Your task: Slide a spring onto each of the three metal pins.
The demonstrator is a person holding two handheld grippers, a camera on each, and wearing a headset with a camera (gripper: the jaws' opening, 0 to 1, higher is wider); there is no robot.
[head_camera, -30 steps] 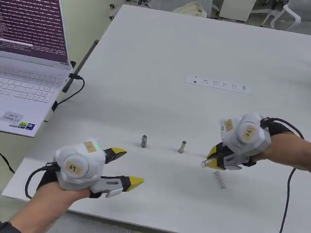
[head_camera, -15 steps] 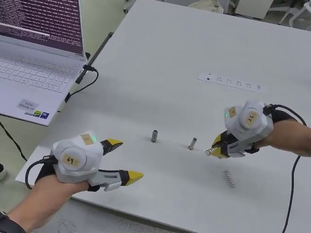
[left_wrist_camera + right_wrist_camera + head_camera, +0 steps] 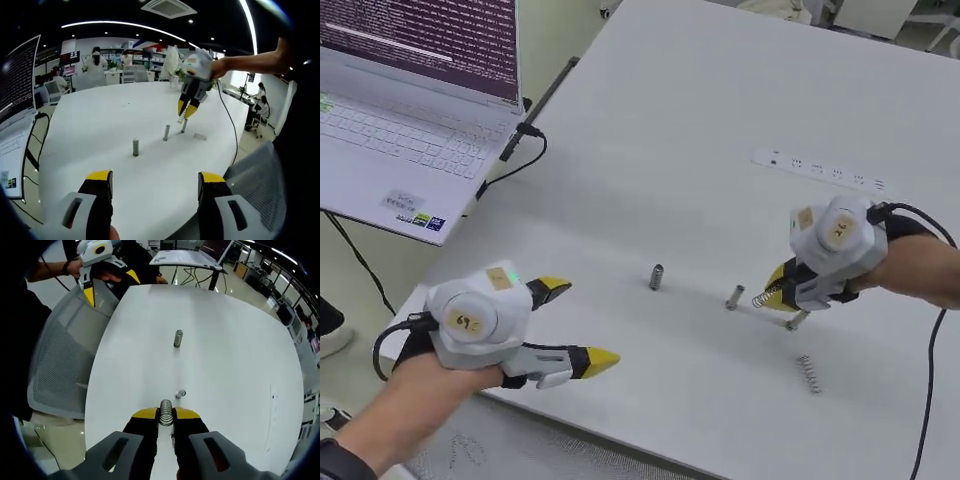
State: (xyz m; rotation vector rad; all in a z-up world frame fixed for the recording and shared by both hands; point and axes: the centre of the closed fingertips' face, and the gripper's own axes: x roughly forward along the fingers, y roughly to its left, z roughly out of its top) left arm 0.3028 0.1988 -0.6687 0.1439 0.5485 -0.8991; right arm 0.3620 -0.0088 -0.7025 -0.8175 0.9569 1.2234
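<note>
While my right tool (image 3: 165,416) clamps a spring (image 3: 166,411) beside a bare pin (image 3: 180,393), I judge a fitting is in hand: the coil must line up over the pin's tip, then drop. My left tool (image 3: 588,322) hangs jaws apart. A spare spring (image 3: 808,373) lies on the white desk (image 3: 650,150); laptop (image 3: 410,110) beside, office (image 3: 115,70) beyond.

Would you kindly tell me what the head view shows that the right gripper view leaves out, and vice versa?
The head view adds a loose spring lying on the table near the right gripper. The right gripper view adds a mesh chair beside the table. Both show the held spring in the right gripper's jaws, a bare pin, a spring-covered pin and the open left gripper.
</note>
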